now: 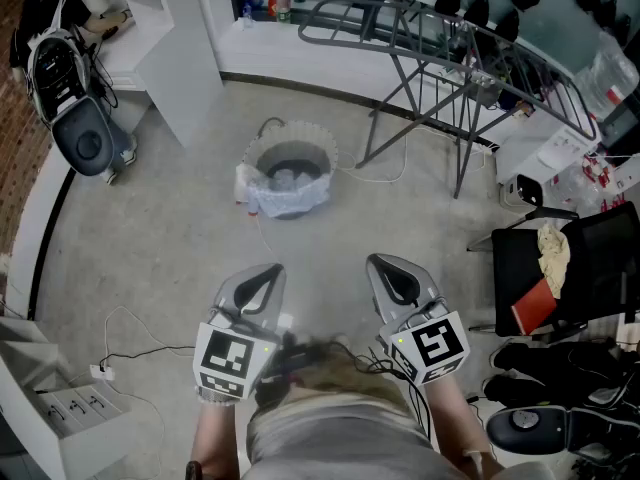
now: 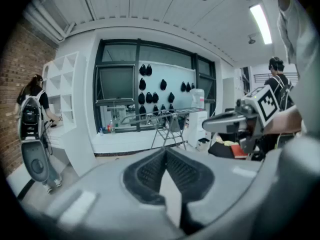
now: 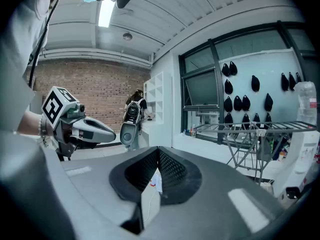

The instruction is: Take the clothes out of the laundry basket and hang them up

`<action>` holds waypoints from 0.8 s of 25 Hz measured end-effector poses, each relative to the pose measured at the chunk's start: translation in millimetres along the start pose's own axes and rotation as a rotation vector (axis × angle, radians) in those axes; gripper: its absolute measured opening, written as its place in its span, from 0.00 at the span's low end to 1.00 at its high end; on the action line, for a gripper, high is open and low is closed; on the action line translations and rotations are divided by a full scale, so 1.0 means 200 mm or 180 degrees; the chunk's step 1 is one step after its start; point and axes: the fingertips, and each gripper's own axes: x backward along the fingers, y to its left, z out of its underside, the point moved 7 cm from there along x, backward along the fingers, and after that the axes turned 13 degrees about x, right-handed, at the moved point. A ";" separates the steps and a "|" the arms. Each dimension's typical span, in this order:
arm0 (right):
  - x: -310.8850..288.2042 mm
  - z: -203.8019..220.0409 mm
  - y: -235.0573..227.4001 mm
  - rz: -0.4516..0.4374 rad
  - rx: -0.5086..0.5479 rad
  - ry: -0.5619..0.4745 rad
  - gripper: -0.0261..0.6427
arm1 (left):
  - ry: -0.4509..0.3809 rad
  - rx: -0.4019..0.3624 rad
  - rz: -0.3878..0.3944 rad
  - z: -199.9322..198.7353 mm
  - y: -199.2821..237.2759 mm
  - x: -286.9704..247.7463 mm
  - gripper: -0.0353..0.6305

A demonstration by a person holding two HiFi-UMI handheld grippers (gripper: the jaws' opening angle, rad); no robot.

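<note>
A round white laundry basket (image 1: 290, 164) stands on the floor ahead of me, with pale clothes (image 1: 286, 180) inside and draped over its front rim. A grey folding drying rack (image 1: 452, 50) stands bare at the back right, also visible as the rack (image 2: 167, 118) and the rack (image 3: 250, 132). My left gripper (image 1: 268, 271) and right gripper (image 1: 382, 264) are held side by side near my body, well short of the basket. Both are shut with nothing in them. Each gripper view shows its own pads meeting: left gripper (image 2: 165, 153), right gripper (image 3: 158, 152).
A black chair (image 1: 560, 268) holding a cloth and a red book sits at the right, with shoes (image 1: 545, 358) below it. A white shelf unit (image 1: 170, 38) stands at the back left. A cable and power strip (image 1: 100, 371) lie at the left. A person with a backpack (image 2: 31, 115) stands by the shelves.
</note>
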 end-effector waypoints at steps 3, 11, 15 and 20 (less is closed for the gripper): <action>0.00 0.00 -0.02 0.0003 -0.0007 0.0006 0.05 | -0.0002 0.0001 0.0001 -0.01 0.00 -0.02 0.05; 0.01 0.02 0.01 -0.0029 0.0010 0.0018 0.05 | -0.0019 0.0027 -0.0008 0.02 -0.02 0.00 0.05; 0.02 0.03 0.01 -0.0032 -0.0020 0.0010 0.05 | -0.0028 0.0031 -0.0014 0.03 -0.02 0.01 0.05; 0.02 0.03 0.00 -0.0024 -0.0208 -0.0057 0.05 | -0.0046 0.0067 -0.0014 0.02 -0.02 0.01 0.05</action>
